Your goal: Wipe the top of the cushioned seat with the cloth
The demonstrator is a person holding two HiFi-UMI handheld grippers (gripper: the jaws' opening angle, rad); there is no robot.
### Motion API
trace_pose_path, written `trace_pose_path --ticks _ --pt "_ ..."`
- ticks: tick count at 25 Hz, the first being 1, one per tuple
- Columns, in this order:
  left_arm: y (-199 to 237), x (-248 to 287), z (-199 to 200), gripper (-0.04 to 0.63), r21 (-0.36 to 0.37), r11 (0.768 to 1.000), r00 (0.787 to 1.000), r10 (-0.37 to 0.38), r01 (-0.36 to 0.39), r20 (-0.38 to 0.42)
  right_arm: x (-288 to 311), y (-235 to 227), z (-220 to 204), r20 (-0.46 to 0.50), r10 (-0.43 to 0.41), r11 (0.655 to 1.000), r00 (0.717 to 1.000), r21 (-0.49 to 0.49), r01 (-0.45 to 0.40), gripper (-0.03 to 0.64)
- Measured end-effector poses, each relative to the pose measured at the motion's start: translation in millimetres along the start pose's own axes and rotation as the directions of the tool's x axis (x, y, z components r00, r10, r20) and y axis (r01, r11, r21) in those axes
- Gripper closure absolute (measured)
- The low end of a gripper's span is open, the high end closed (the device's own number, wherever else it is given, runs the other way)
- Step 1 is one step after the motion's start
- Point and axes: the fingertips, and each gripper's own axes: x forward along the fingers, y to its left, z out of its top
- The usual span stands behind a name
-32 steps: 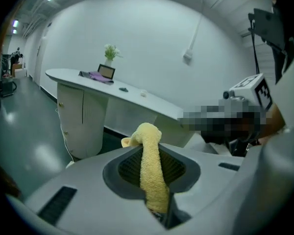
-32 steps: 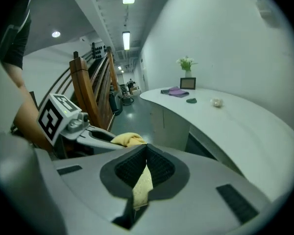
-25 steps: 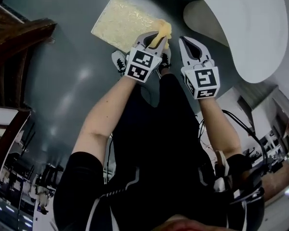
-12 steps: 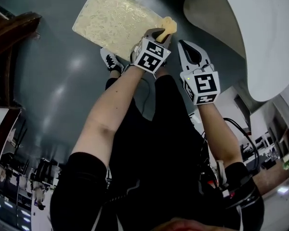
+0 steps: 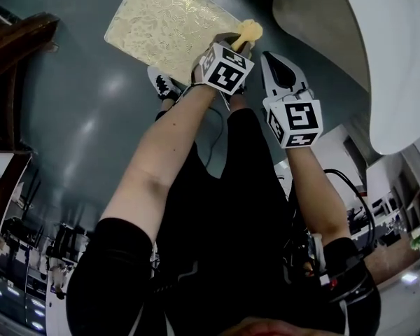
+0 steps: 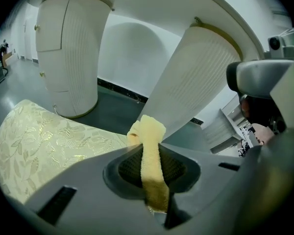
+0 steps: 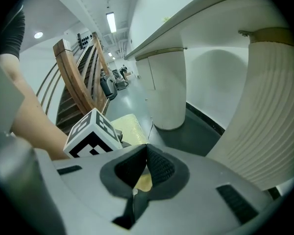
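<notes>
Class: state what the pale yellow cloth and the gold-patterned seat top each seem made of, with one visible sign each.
Pale yellow cloth: likely soft terry or microfibre, matt; nubbly pile, folding limply where the left tongs pinch it.
Gold-patterned seat top: probably woven brocade-style upholstery, faintly glossy; floral figures catch the light.

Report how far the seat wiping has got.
Done: the cloth is picked up, pinched in the left gripper. In hand: it is held by a corner of the cushioned seat; contact cannot be told. Left: the wipe across its top. The right gripper is shut, empty.
</notes>
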Motion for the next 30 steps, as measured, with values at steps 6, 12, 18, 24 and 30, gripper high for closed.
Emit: trace_pose_path --ticks 6,12,18,24,30 --pt "4.0 2.8 0.5 0.535 -0.005 1.000 0.997 -0.029 0.029 -0.075 5.3 4.8 4.0 -0.005 -0.012 1.000 1.000 0.023 0.012 0.612" --pt "29.9 -8.9 3.9 0.535 -0.010 1.000 0.998 -0.013 0.013 -0.061 12.6 12.6 7.3 -0.018 -0.002 1.000 1.000 0.017 0.002 0.612" --pt "82.6 -33.0 8.5 0.535 -0.046 0.998 0.999 0.037 -0.038 -0.027 18.7 20.0 10.2 -0.027 -0.005 1.000 1.000 0.027 0.005 0.612" --pt "115.3 -49.6 11.5 0.535 -0.019 1.000 1.000 0.019 -0.019 -0.011 27.6 32.8 17.9 -0.030 0.006 1.000 1.000 0.022 -0.006 0.612" --pt "140.0 -60.5 10.6 0.534 -0.056 0.998 0.999 -0.030 0.032 0.031 37.3 44.7 23.6 -0.032 0.012 1.000 0.999 0.023 -0.011 0.612"
